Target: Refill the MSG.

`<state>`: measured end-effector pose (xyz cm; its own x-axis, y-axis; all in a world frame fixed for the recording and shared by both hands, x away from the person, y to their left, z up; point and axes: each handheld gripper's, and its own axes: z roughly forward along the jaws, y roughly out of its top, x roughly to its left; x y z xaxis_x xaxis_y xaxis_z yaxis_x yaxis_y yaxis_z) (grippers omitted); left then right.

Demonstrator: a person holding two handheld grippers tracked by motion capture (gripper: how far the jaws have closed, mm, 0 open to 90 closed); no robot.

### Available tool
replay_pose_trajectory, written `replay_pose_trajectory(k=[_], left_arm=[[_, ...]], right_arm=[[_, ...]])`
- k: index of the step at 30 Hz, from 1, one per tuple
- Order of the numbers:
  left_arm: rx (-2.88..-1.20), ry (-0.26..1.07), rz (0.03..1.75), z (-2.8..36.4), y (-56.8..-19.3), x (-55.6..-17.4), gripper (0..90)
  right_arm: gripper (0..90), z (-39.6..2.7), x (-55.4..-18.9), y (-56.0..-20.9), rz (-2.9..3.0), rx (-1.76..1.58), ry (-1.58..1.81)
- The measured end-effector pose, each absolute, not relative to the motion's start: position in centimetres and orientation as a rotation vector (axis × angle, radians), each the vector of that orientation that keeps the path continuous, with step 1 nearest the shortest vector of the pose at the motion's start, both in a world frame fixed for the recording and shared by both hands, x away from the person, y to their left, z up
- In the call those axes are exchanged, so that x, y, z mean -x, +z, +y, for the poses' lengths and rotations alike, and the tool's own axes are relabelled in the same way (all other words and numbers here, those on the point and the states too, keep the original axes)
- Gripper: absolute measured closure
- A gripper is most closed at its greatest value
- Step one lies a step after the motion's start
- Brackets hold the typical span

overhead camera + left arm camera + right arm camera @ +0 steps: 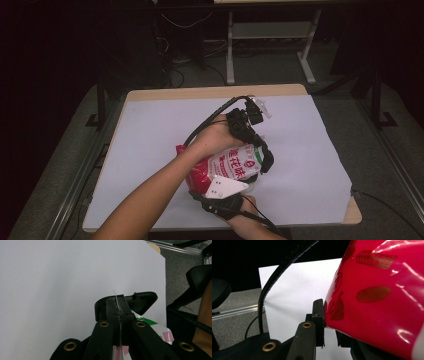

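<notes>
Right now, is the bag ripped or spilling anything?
No, nothing stands out. The bag looks whole, pinched at opposite edges by the left hand-held gripper and the right hand-held gripper. Nothing has spilled on the white sheet.

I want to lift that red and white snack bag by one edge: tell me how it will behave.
The bag will probably flop: the left gripper pinches only a thin film edge. Its glossy skin looks slippery, so the right gripper may slide. It looks puffed, so likely light.

- High view looks forward and down over the whole white-covered table (150, 150).
- Both gripper views sit close along their jaws, sharing that table and the red-and-white bag (382, 297).
</notes>
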<state>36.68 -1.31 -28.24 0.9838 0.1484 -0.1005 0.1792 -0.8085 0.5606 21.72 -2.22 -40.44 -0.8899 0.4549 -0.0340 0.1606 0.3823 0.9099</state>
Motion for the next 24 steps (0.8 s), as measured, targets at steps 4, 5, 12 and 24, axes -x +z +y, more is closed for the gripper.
replay_pose_trajectory(k=[4, 5, 12, 24], left_arm=[[-2.526, -0.07, 0.233, -1.37, -28.29, -36.68, 90.0], [-2.528, -0.071, 0.231, -1.38, -28.29, -36.7, 90.0], [-2.527, -0.071, 0.231, -1.38, -28.29, -36.75, 89.9], [-2.533, -0.066, 0.228, -1.41, -28.33, -36.79, 90.0]], right_arm=[[78.9, -2.23, -21.73, -40.44, 2.367, -0.543, 1.511], [78.9, -2.24, -21.73, -40.44, 2.368, -0.543, 1.512], [78.9, -2.26, -21.76, -40.41, 2.369, -0.544, 1.515], [78.9, -2.26, -21.75, -40.41, 2.369, -0.547, 1.516]])
